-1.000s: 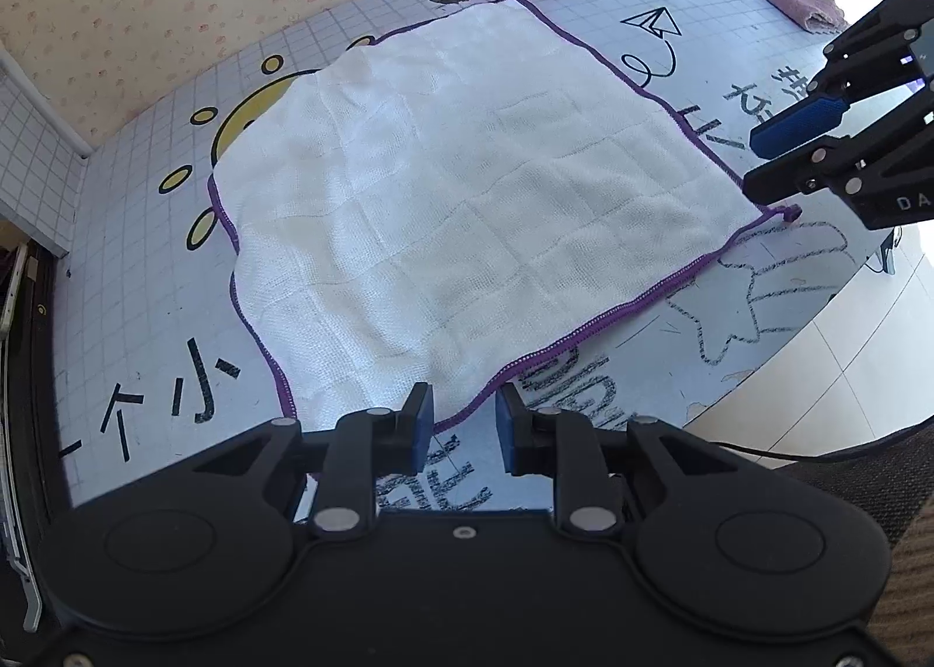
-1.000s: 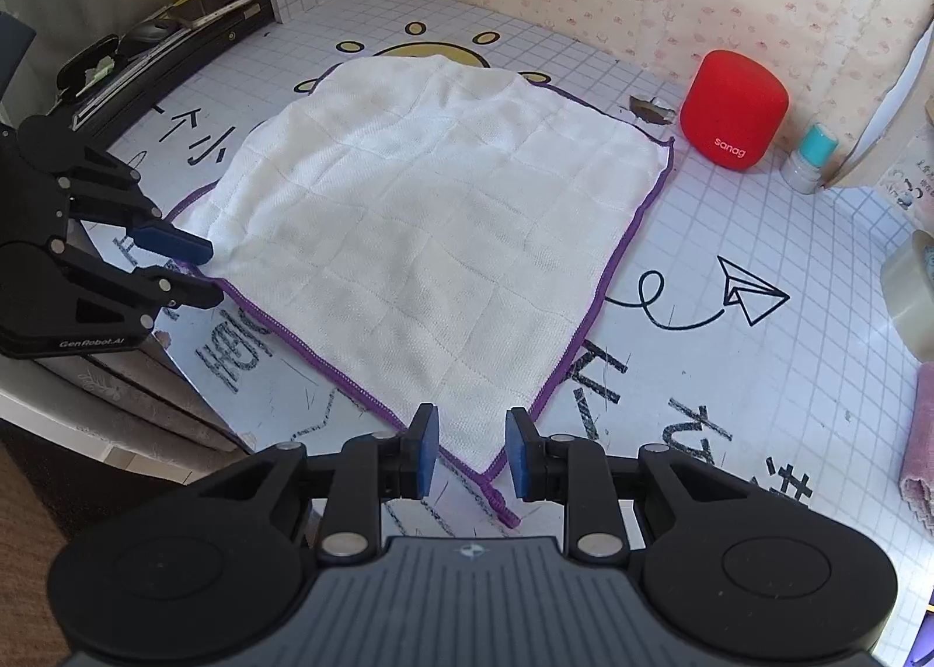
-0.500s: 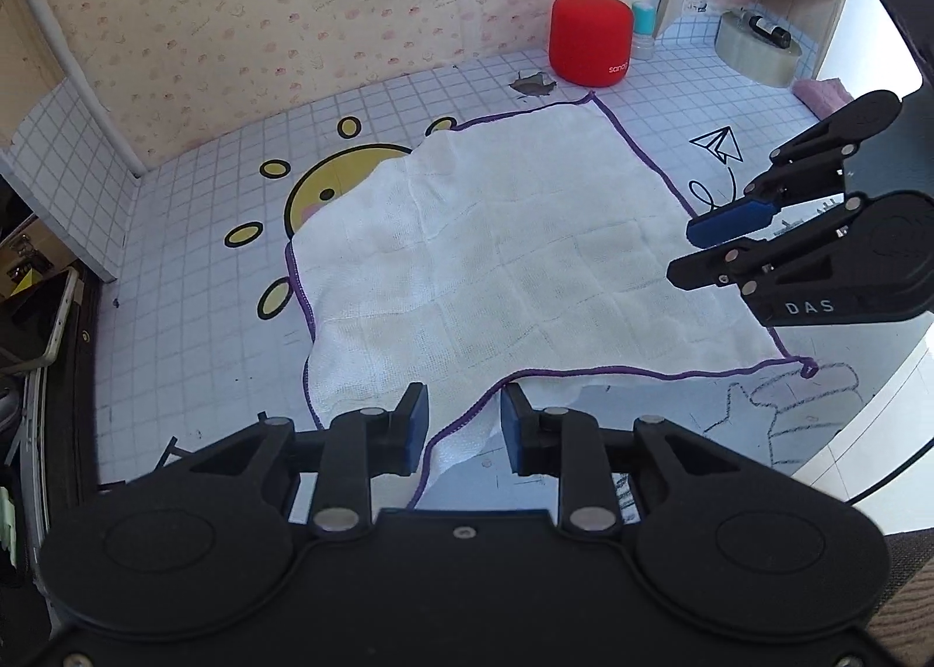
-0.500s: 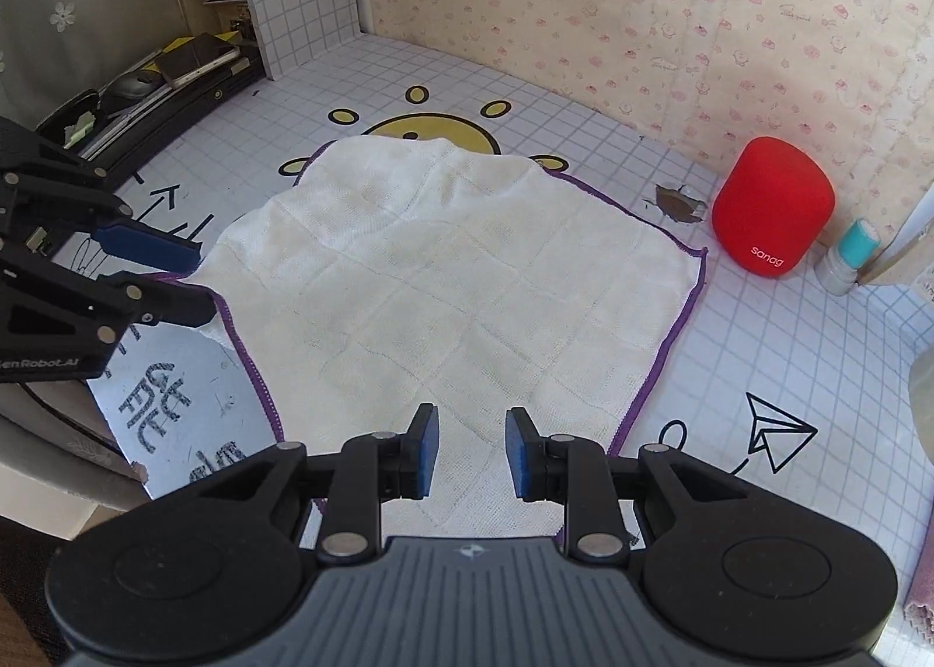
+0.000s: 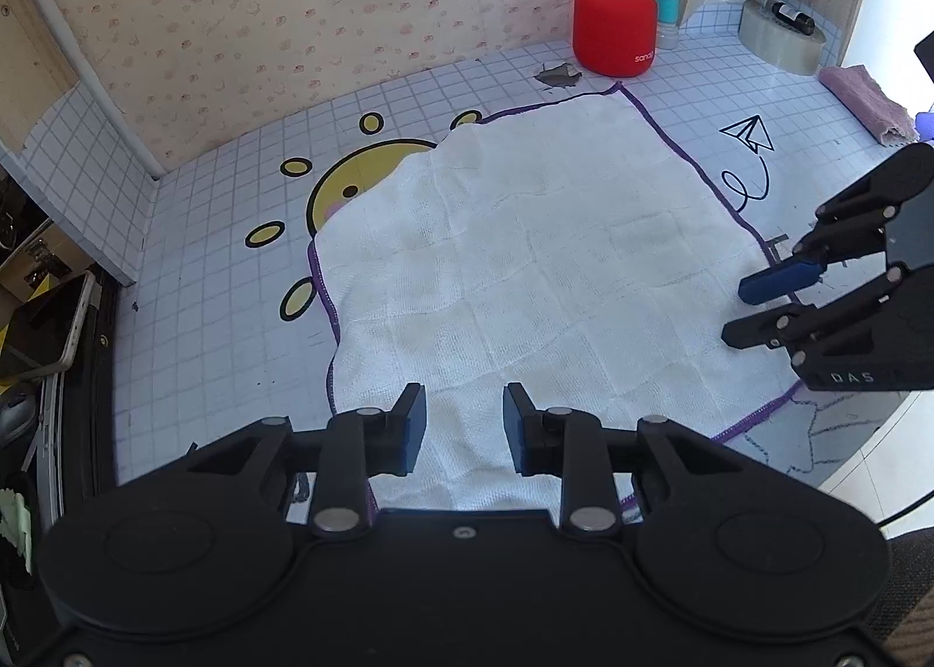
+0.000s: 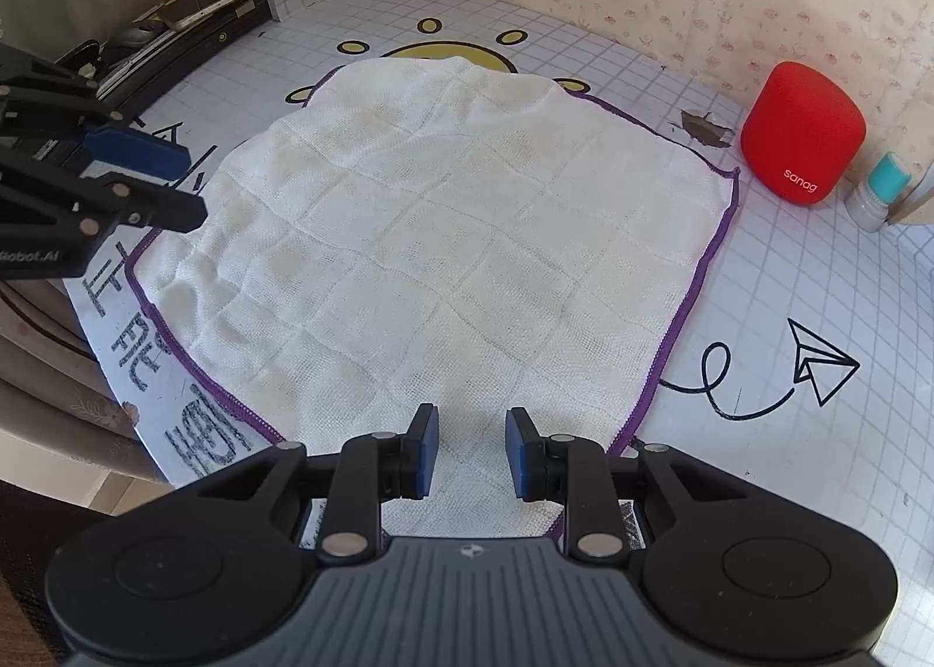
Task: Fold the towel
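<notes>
One white, waffle-textured cloth towel (image 6: 461, 258) with a purple stitched hem lies spread over the middle of the gridded tabletop (image 6: 817, 463), its near hem close to the front edge and its far hem partly rumpled over the yellow sun drawing (image 5: 350, 188). Bare tabletop runs along the right side, where a paper-plane drawing (image 6: 823, 369) sits, and in a band between the towel and the back wall.

Counted up: one red cylindrical speaker (image 6: 802, 127) near the back edge, one small teal-capped bottle (image 6: 881, 191) just beside it, one roll of clear tape (image 5: 782, 39) and one folded pink cloth (image 5: 864, 104) toward the back right corner.

Two grippers hang over the towel's near part, both pitched steeply downward. The left gripper (image 5: 464, 425) is over the near left corner, its jaws opening, with towel cloth lying below the gap and neither blue pad pressing on it. The right gripper (image 6: 471, 448) is over the near right corner, jaws parted by a modest gap, the cloth beneath them and not pinched.
</notes>
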Demonstrator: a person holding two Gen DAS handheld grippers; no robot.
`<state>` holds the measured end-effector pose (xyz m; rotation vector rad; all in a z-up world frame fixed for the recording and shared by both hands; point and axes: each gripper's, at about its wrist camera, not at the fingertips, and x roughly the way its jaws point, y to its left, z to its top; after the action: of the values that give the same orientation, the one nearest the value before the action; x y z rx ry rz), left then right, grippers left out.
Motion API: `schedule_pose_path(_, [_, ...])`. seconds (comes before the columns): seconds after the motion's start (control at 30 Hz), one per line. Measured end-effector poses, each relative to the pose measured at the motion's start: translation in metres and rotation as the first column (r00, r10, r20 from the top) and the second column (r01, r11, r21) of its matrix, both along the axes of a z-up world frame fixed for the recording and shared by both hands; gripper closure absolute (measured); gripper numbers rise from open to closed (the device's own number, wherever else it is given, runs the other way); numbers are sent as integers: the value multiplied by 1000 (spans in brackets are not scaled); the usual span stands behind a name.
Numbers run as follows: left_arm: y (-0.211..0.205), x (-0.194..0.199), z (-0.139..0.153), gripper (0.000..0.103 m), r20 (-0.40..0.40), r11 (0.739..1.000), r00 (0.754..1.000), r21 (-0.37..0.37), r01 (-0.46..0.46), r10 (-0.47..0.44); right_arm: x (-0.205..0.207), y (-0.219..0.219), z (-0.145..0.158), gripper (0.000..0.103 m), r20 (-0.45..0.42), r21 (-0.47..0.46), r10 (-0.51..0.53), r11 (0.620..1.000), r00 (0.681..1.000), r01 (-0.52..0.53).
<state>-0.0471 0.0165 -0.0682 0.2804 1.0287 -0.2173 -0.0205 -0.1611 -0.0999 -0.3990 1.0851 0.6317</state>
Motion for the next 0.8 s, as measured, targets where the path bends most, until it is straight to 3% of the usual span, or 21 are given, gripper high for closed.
schedule_pose_path(0.3, [-11, 26, -33, 72, -27, 999, 999, 49, 22, -21, -5, -2, -1, 79, 10, -8, 0, 1000, 1000, 0])
schedule_pose_path(0.8, [-4, 11, -32, 71, -48, 999, 999, 27, 24, -22, -16, -11, 1, 78, -10, -18, 11, 1000, 1000, -11])
